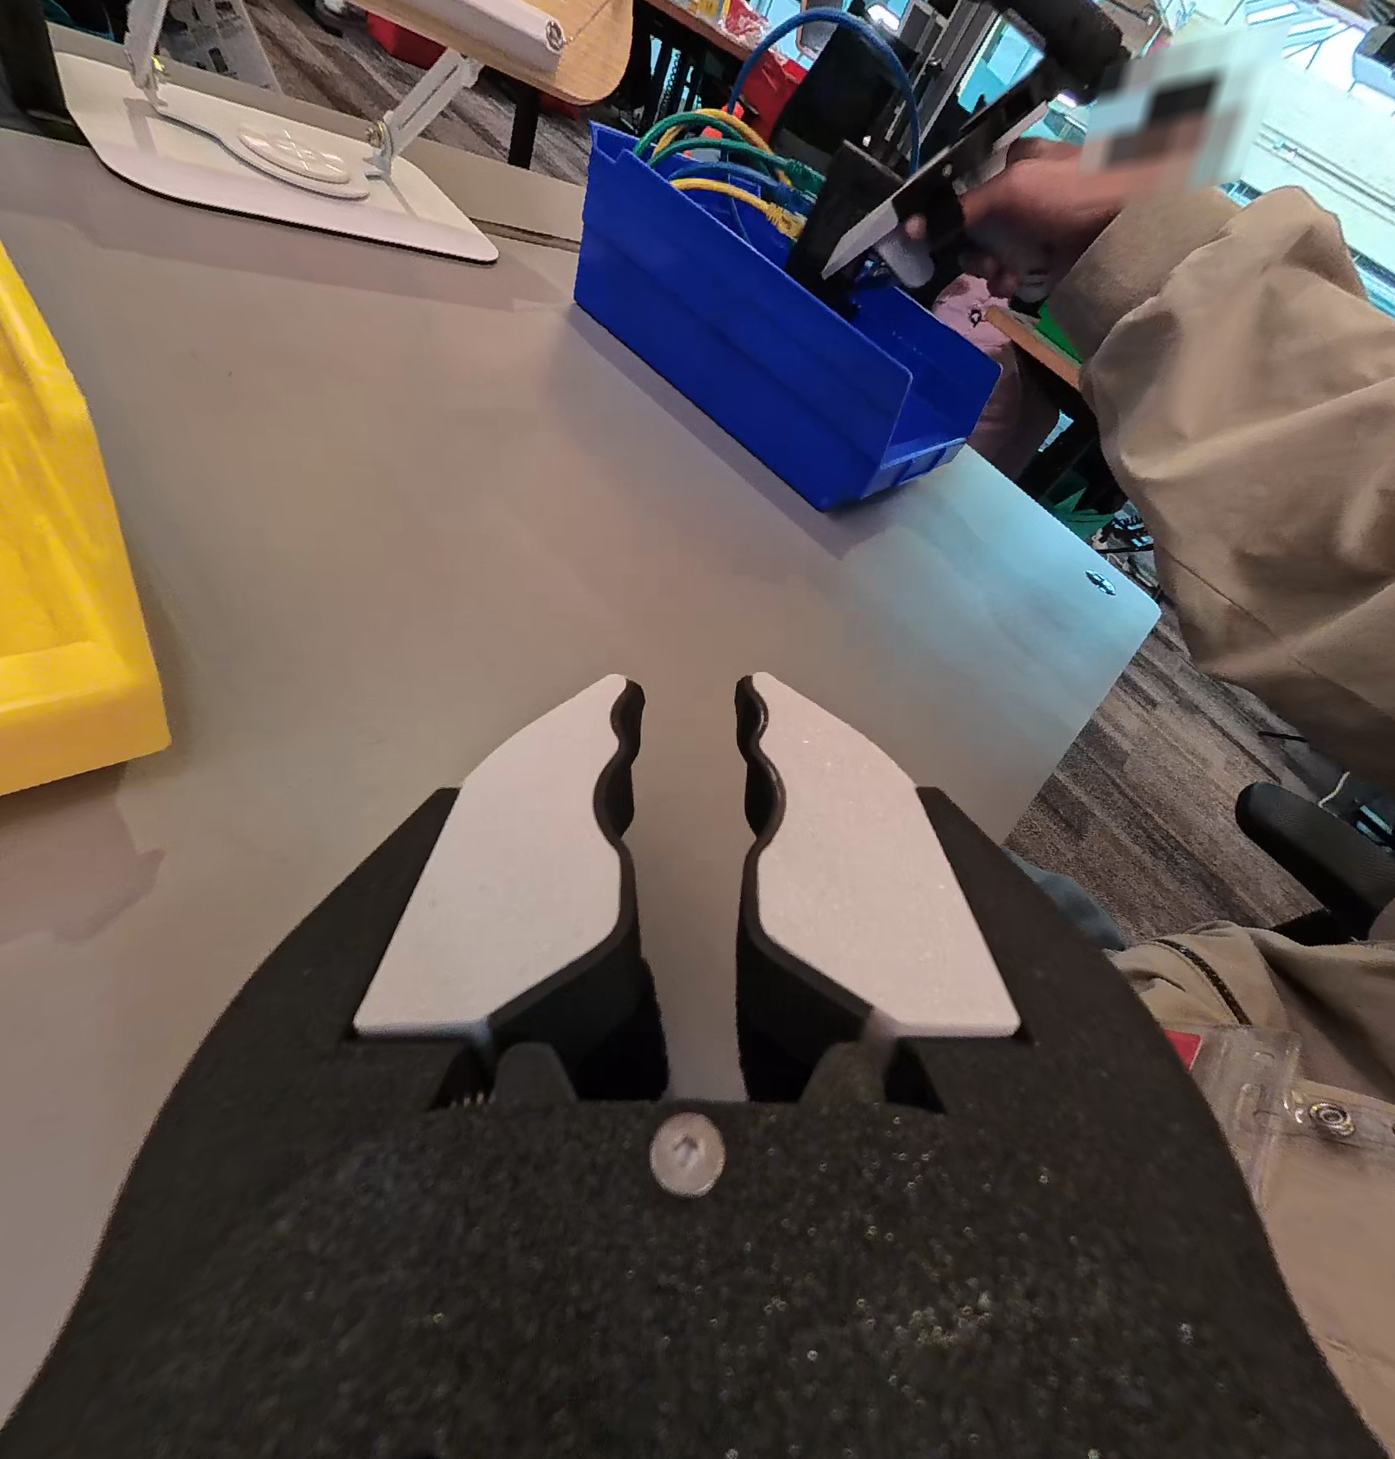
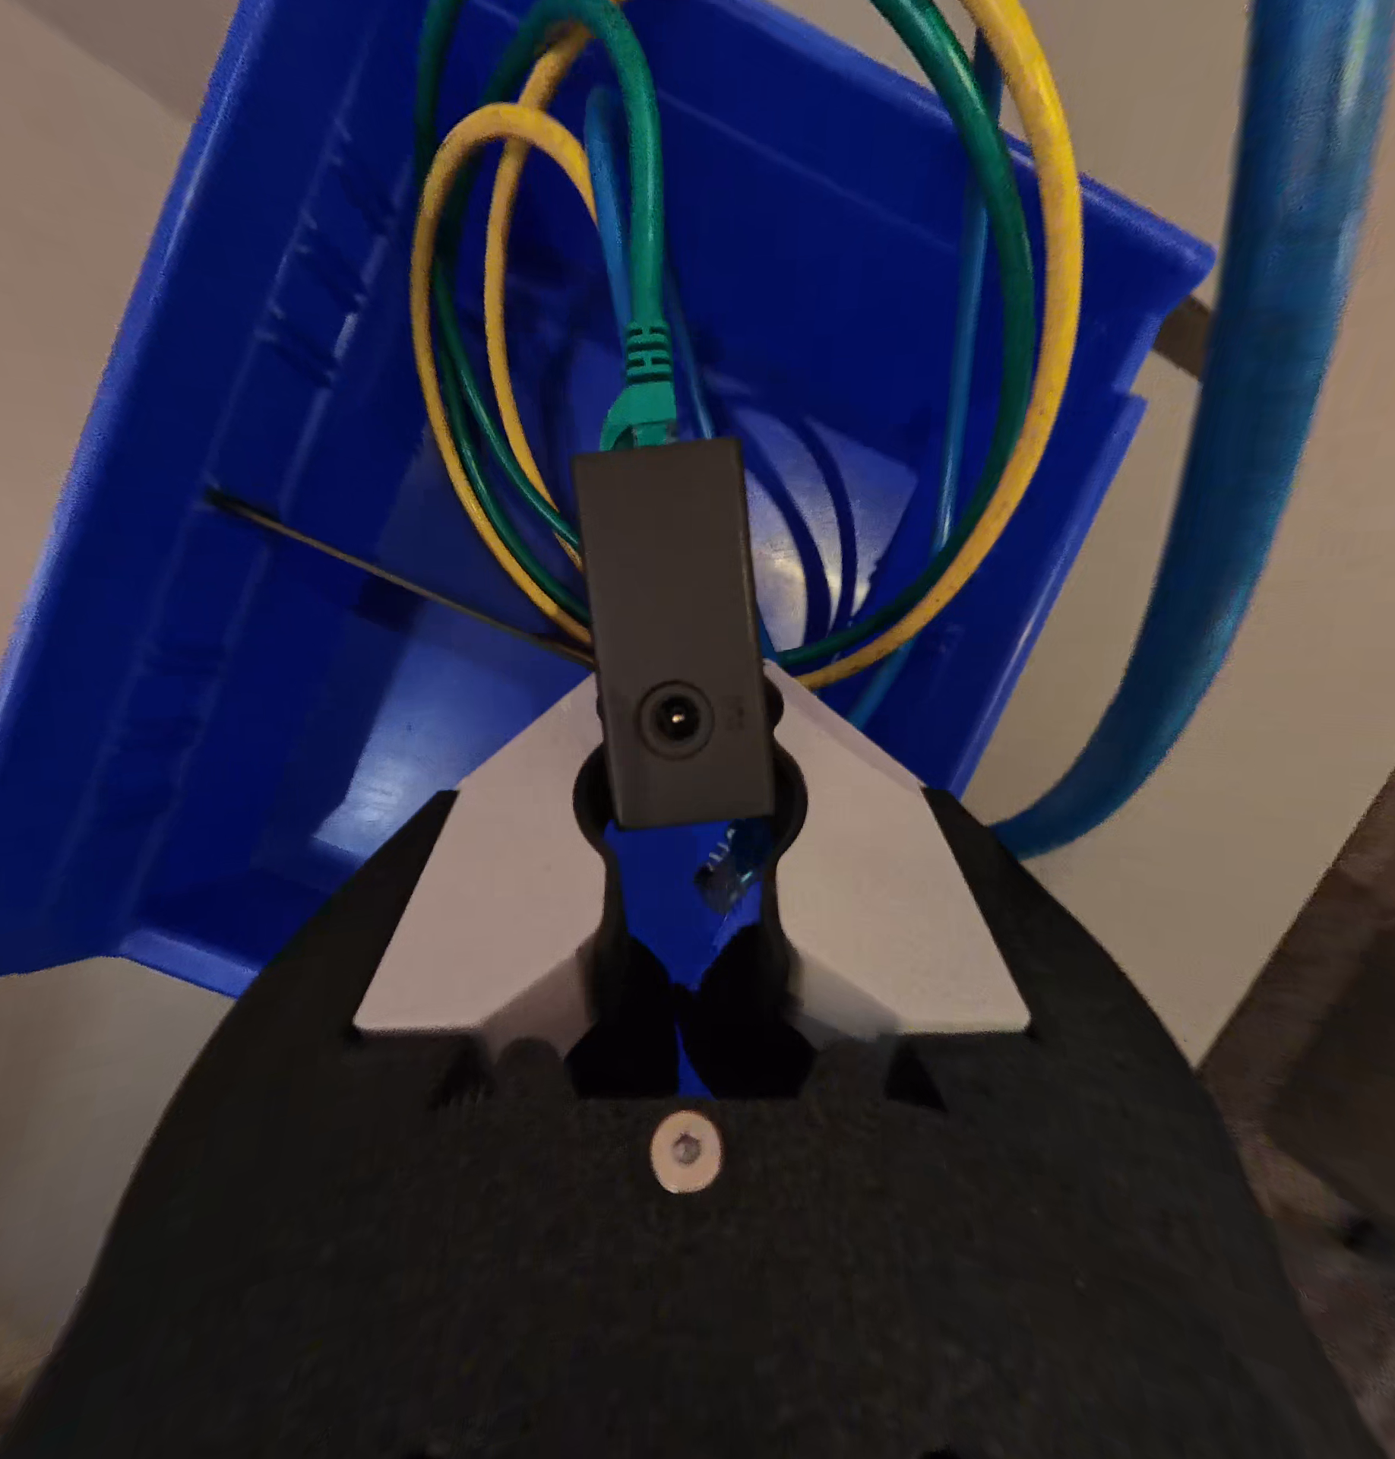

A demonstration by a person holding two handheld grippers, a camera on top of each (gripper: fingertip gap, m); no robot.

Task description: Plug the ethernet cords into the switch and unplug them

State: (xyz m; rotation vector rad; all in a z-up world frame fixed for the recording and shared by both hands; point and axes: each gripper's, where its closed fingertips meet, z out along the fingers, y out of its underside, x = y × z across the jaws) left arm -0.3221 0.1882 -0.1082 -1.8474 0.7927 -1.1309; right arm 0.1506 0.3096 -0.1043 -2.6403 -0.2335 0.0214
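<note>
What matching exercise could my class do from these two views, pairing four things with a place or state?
Column 1:
1. left claw
2. right claw
3. green cord
4. yellow bin

Column 2:
A. at the table's left edge
B. open, holding nothing
C. its plug meets the switch's far end
D. shut on the switch, over the blue bin

Pairs: 1-B, 2-D, 3-C, 4-A
</note>
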